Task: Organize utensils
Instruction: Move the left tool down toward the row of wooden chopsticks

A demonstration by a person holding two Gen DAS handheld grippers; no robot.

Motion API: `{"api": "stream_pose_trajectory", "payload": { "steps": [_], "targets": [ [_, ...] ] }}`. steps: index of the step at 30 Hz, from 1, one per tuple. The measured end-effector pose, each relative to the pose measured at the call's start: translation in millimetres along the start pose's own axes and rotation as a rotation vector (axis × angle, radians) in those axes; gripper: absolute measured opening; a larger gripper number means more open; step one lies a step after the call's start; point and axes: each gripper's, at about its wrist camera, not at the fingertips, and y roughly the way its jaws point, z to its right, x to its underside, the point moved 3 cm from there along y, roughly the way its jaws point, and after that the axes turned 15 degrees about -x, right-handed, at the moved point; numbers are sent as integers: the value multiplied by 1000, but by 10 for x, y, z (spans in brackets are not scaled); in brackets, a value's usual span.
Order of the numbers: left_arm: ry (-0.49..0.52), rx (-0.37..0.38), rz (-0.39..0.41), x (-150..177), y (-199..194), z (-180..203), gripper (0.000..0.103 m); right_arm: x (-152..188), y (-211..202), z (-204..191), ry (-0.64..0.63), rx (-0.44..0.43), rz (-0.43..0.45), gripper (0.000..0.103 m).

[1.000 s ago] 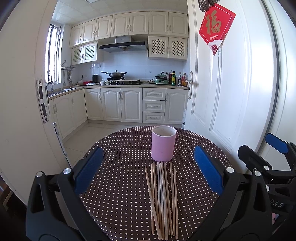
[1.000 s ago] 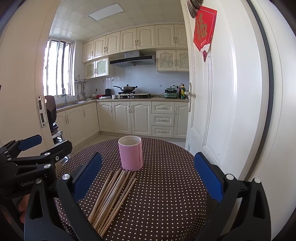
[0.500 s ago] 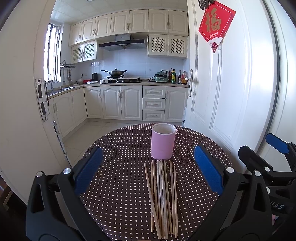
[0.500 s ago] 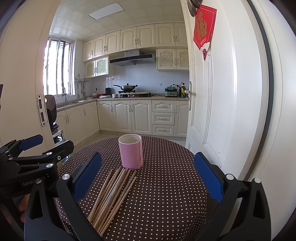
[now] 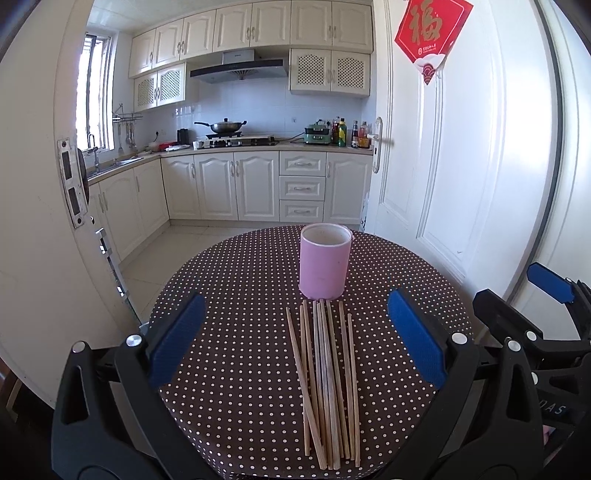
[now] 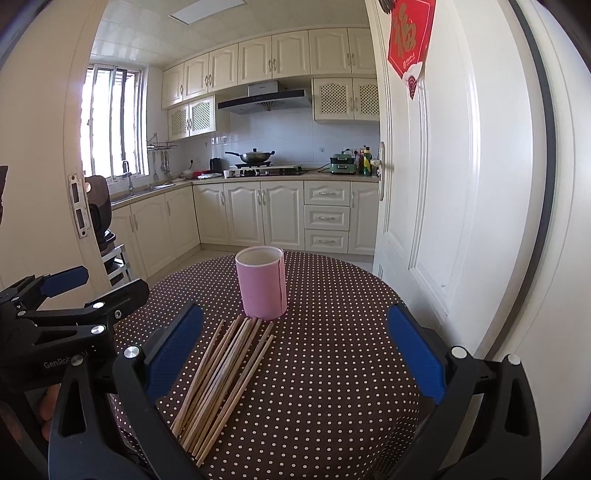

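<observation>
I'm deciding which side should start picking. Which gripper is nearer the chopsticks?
Left. The left gripper faces the chopsticks head-on, the bundle lying between its open fingers. The right gripper sits off to their right, so they lie toward its left finger.

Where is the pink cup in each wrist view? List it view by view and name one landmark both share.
Left wrist: pink cup stands centre, slightly right, just beyond the chopsticks.
Right wrist: pink cup stands left of centre, beyond the chopsticks' far ends.
Shared landmark: the red door hanging at upper right.
</observation>
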Motion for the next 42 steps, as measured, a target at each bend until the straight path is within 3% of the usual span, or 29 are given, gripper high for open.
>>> {"api": "stream_pose_trajectory", "payload": {
  "steps": [42],
  "targets": [
    [77,-47,-423,475,1133,96,97,421,1040,392,201,5,-403,96]
  ]
}}
